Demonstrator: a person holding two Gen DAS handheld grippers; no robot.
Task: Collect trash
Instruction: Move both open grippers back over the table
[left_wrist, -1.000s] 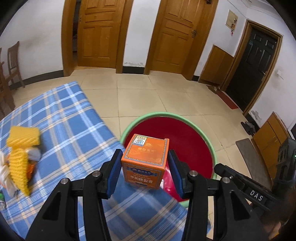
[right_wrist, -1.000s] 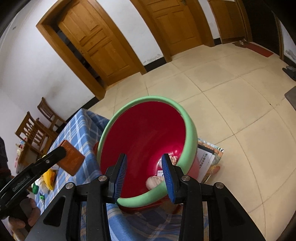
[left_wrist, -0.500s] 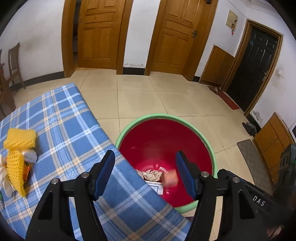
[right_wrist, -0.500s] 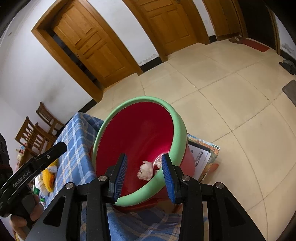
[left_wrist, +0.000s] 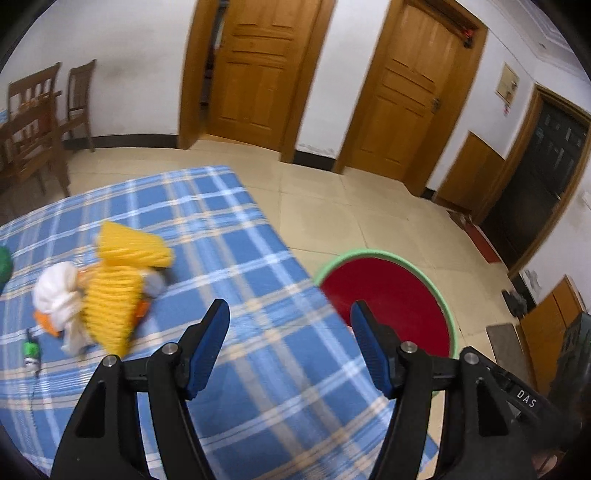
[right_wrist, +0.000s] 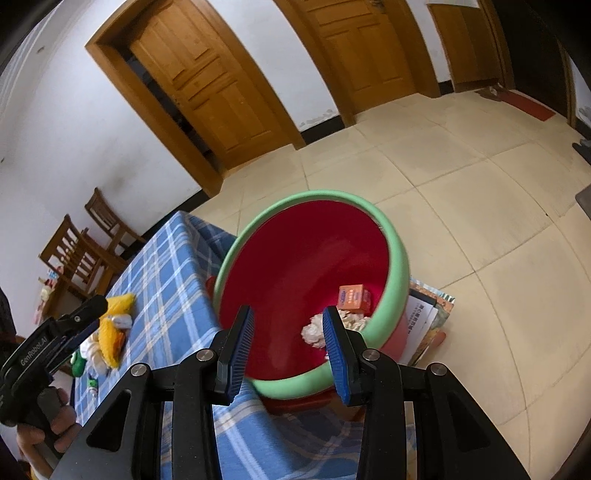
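The red basin with a green rim stands on the floor just beside the right edge of the table — low enough that trash can be dropped in from above; inside it lie the orange box and some crumpled paper. The right gripper has its near rim between half-spread fingers; whether the pads really press on it I cannot tell, but it seems placed there to steady the basin. The left gripper hangs over the blue checked cloth with fingers spread wide and nothing between them; it points toward the left, where the remaining trash waits — yellow foam nets, a white crumpled wad and a small green thing, all touching or just beside each other; I judge this pile is the next to be collected.
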